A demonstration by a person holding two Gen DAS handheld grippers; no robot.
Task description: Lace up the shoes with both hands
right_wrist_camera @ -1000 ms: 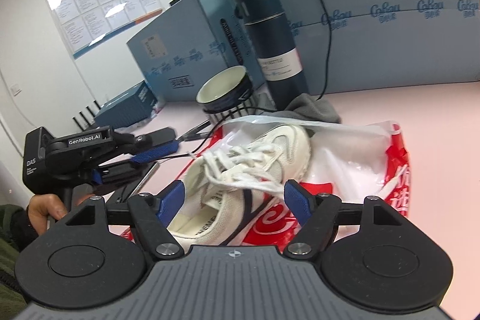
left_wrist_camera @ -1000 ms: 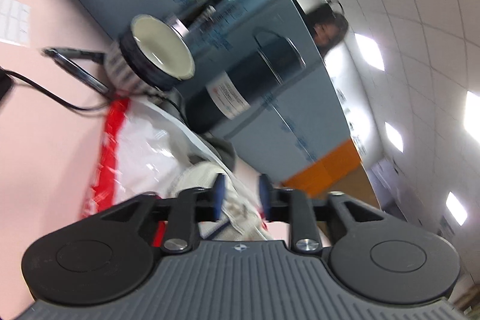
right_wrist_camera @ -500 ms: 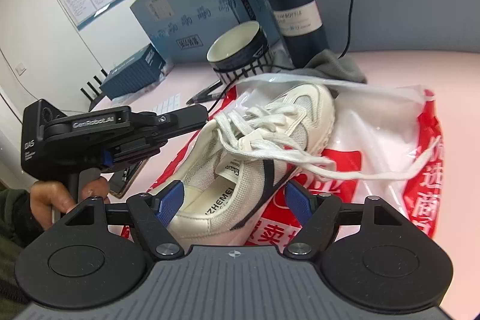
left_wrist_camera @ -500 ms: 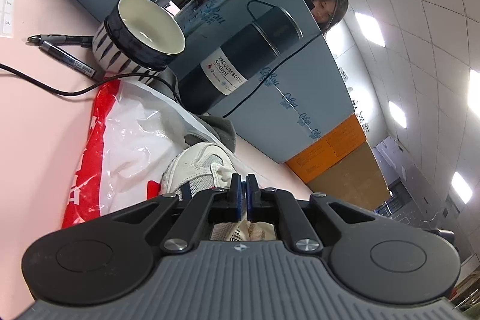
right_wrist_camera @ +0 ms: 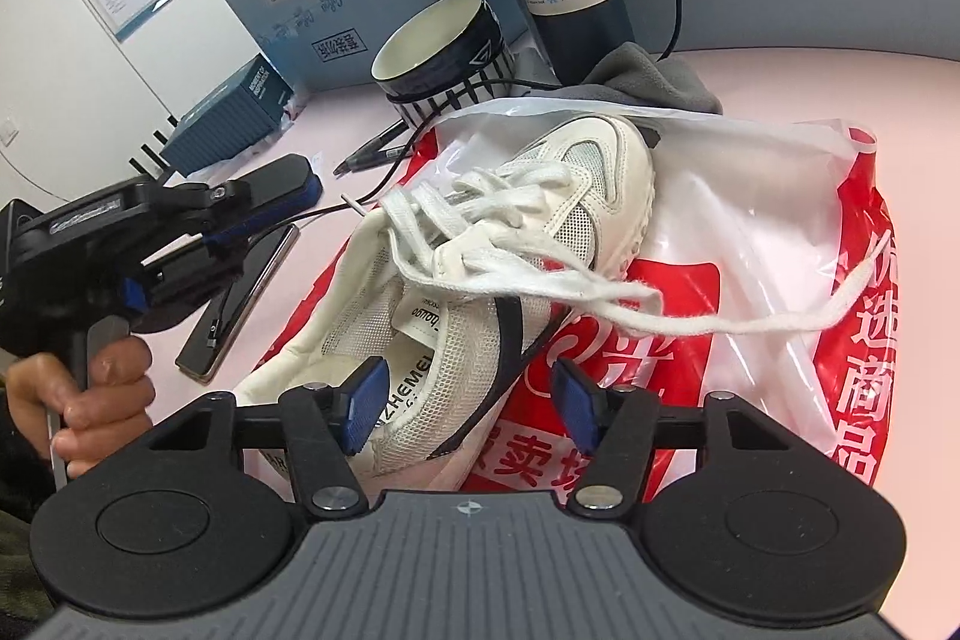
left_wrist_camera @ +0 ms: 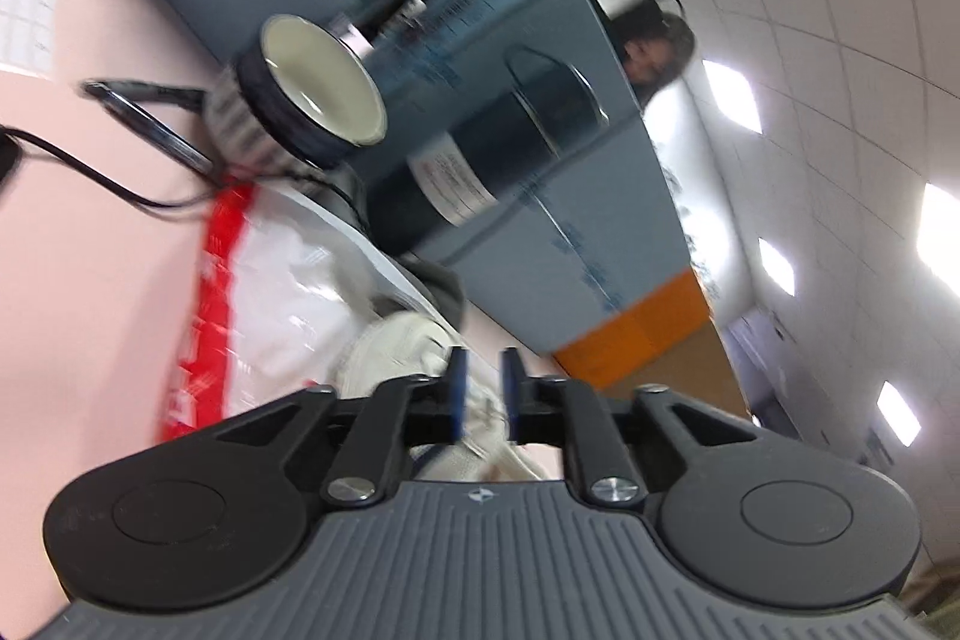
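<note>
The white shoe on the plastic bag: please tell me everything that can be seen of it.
The white shoe is a mesh sneaker with smooth white overlays, a dark side stripe and a printed label inside. It lies tilted on a red and white plastic bag, toe toward the striped cup. Its flat white laces are loosely threaded; two ends trail right across the bag. No tongs touch it.
</note>
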